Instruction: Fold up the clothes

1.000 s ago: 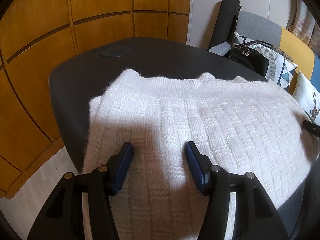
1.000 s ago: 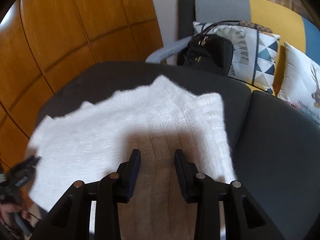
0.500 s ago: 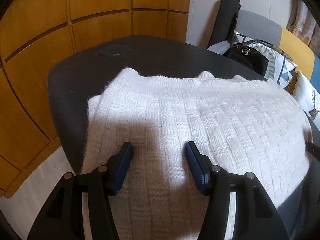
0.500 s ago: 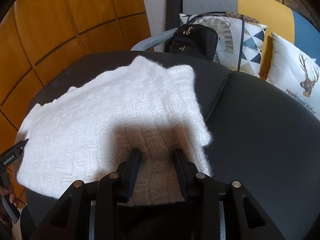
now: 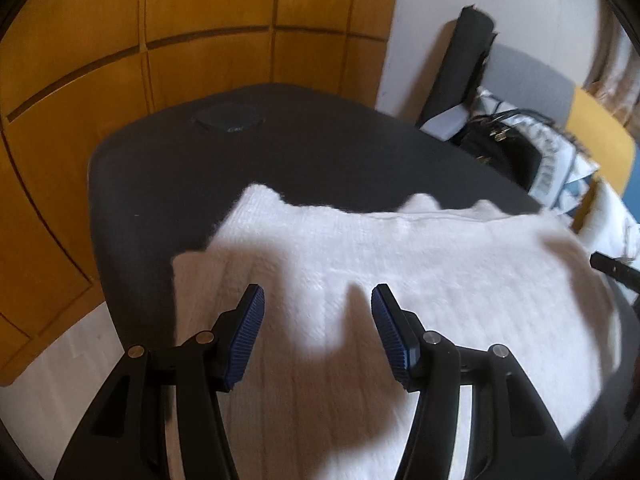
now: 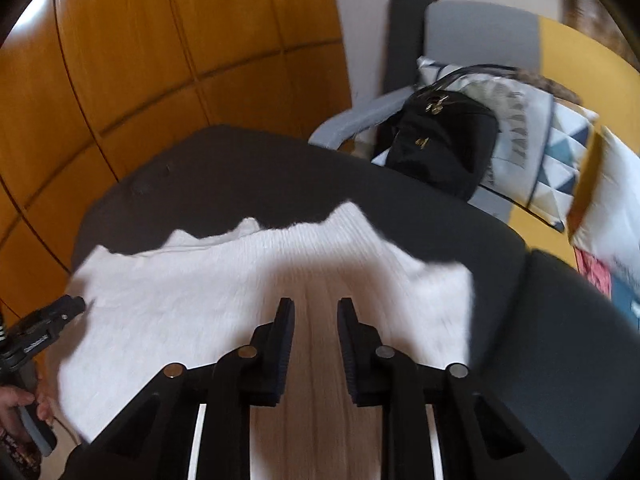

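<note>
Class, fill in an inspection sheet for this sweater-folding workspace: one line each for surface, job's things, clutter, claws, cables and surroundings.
Surface: dark padded table, round recessed disc near its far end.
Job's things: white knitted sweater lying flat on the table; pictures blurred.
Clutter: nothing seen on the table besides the sweater.
Claws: left claw open above the sweater; right claw with a narrower gap, sweater beneath it, nothing between its fingers.
Cables: nothing seen.
Surroundings: wooden wall panels; black handbag and patterned cushions on a sofa beyond the table.
</note>
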`<state>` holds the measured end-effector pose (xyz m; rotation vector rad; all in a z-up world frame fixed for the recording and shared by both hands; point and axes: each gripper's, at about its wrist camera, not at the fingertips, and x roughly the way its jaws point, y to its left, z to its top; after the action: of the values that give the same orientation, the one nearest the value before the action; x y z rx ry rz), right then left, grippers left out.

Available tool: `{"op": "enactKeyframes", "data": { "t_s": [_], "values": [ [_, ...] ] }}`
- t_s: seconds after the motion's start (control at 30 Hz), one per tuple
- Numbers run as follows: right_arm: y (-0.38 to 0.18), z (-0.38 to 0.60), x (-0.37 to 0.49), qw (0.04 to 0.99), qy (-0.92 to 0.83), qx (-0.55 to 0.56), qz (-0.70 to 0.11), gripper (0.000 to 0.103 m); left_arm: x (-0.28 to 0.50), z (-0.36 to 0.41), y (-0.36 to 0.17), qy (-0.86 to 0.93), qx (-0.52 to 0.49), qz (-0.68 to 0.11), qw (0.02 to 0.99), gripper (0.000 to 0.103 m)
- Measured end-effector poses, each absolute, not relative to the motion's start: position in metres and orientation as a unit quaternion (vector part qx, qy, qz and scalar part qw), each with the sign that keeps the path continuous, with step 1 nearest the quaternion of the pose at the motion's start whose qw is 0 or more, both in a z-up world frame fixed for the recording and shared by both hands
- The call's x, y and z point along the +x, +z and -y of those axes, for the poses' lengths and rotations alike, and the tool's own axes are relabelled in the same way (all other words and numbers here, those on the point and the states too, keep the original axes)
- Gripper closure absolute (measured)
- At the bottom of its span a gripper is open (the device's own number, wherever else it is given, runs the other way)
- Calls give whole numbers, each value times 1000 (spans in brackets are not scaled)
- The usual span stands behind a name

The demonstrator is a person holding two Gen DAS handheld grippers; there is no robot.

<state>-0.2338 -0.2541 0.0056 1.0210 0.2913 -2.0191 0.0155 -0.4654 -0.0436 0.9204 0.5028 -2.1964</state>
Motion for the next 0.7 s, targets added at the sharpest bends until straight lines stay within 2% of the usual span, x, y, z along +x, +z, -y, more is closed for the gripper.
{"op": "enactKeyframes", "data": {
  "t_s": [0.27,0.47,0.7],
  "values": [
    [-31,297,-264,385,-791,439,-179,85,-4,489,-62,-837,379,-172,356,44],
    [-36,282,-274,361,-813,439,-131,88,-6,484,-66,-839,377,-154,360,40],
    [-2,256,-251,384,-822,403,-122,79,11,474,-49,-848,365,-159,350,40]
  ]
}}
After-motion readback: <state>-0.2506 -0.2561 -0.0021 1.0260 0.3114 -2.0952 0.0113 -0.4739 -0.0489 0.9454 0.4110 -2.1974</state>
